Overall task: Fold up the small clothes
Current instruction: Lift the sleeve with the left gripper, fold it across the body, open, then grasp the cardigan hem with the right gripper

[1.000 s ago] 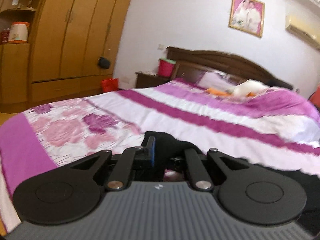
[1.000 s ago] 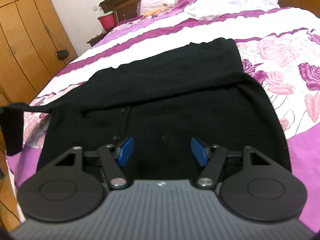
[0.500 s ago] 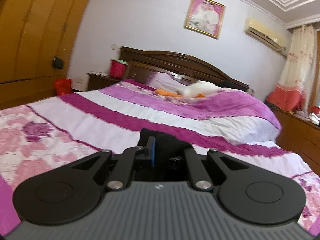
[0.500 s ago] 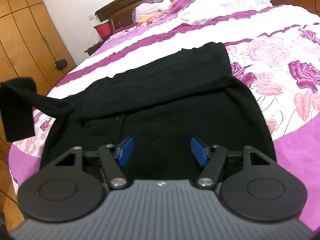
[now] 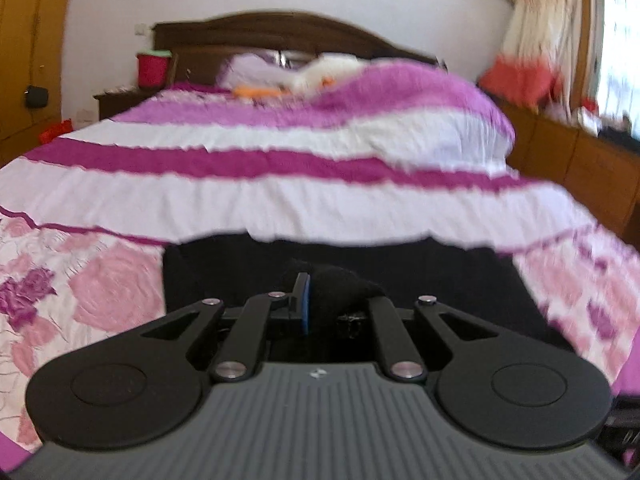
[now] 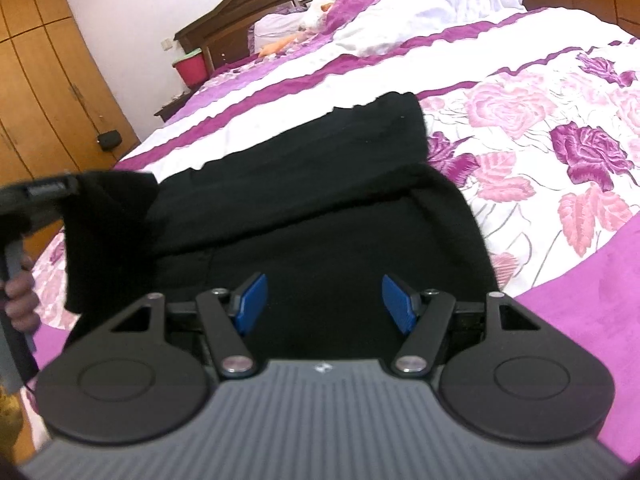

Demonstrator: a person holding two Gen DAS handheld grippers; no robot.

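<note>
A black knit garment [image 6: 320,216] lies spread on the bed, its far sleeve folded across the body. My left gripper [image 5: 320,304] is shut on the garment's other black sleeve [image 5: 340,280] and holds it above the garment's body [image 5: 400,264]. In the right wrist view the left gripper [image 6: 44,196] shows at the left edge with the sleeve [image 6: 104,236] hanging from it. My right gripper [image 6: 324,300] is open and empty, with blue pads [image 6: 250,300], just above the garment's near part.
The bed has a pink, purple and white floral bedspread [image 6: 540,128]. Pillows and a soft toy [image 5: 320,72] lie at the dark wooden headboard [image 5: 260,36]. A red bucket [image 5: 154,68] stands on a nightstand. Wooden wardrobes [image 6: 44,92] stand at the left.
My left gripper has swung right over the garment, carrying the sleeve inward. The right gripper has stayed open and moved slightly.
</note>
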